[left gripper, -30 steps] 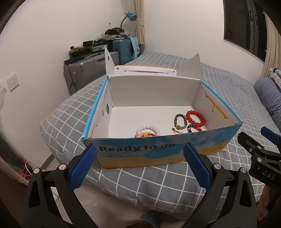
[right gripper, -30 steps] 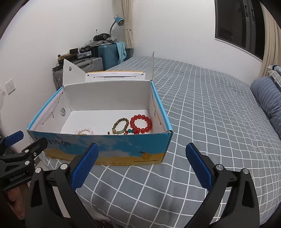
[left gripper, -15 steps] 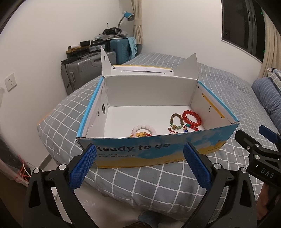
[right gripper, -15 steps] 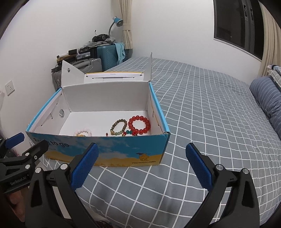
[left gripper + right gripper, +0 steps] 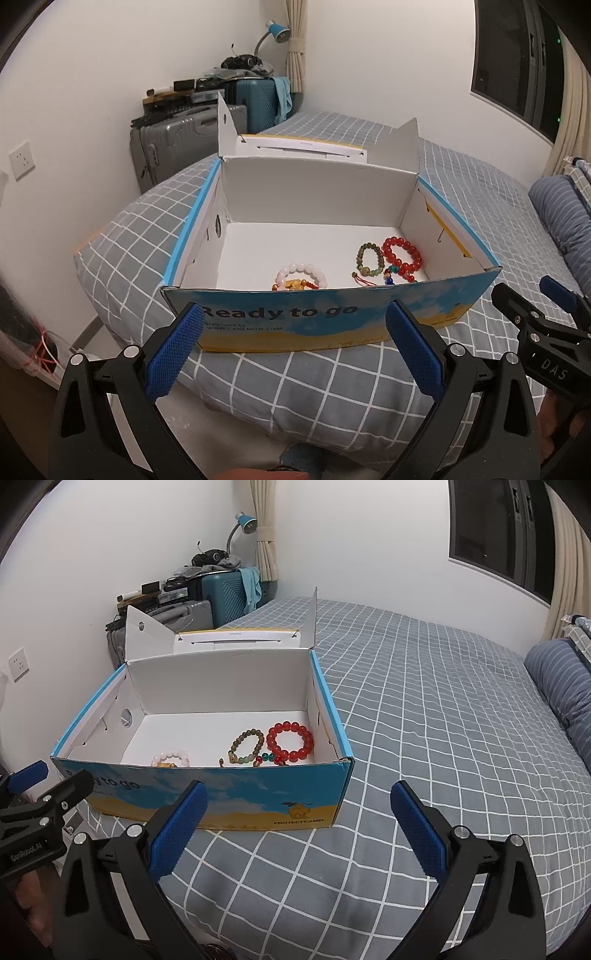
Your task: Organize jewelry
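- Both grippers have drawn back a little from the box over the last second, so it sits slightly farther off in each view.
- Nearest, the left gripper [image 5: 291, 347] is spread wide and empty; the right gripper [image 5: 299, 827] is likewise wide apart, holding nothing.
- Each wrist view catches the other gripper at its edge.
- Beyond them the open box [image 5: 332, 317] rests on the grey checked bed [image 5: 424, 738].
- Inside lie a white bracelet [image 5: 301, 275], a brown-green bracelet [image 5: 369, 259] and a red bracelet [image 5: 402, 254], all toward the front wall.
- Only the left view shows "Ready to go" in full; only the right shows the camel logo [image 5: 299, 809].
- Farthest, suitcases [image 5: 177, 144] stand by the wall.
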{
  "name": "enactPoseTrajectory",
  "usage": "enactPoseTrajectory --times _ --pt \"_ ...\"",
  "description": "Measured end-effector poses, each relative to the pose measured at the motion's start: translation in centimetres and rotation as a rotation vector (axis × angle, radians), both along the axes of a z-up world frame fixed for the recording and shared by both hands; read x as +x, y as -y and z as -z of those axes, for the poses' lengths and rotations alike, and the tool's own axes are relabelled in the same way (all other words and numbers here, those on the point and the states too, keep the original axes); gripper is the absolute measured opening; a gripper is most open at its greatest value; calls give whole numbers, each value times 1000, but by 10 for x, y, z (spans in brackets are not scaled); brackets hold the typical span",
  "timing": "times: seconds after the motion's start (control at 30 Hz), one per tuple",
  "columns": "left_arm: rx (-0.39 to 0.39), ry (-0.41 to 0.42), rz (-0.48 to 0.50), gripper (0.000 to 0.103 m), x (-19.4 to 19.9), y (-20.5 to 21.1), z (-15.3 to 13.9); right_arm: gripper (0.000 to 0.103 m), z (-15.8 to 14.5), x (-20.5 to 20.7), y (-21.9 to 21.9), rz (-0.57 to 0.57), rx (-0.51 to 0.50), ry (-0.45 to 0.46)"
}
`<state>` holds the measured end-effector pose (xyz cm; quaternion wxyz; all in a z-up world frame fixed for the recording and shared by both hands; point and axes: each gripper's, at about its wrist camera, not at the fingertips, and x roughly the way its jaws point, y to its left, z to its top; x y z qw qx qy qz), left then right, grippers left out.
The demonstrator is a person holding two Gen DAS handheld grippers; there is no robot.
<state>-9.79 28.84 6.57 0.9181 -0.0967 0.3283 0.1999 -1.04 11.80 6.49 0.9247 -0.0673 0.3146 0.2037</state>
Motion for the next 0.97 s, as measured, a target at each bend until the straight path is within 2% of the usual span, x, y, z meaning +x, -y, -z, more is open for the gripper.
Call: enactPoseTrajectory --times 0.57,0.97 --pt "29 -3 3 97 1 4 -2 95 0 -1 0 -4 -9 5" --pt "18 -8 16 97 3 5 0 95 -2 -3 -1 -6 -7 11"
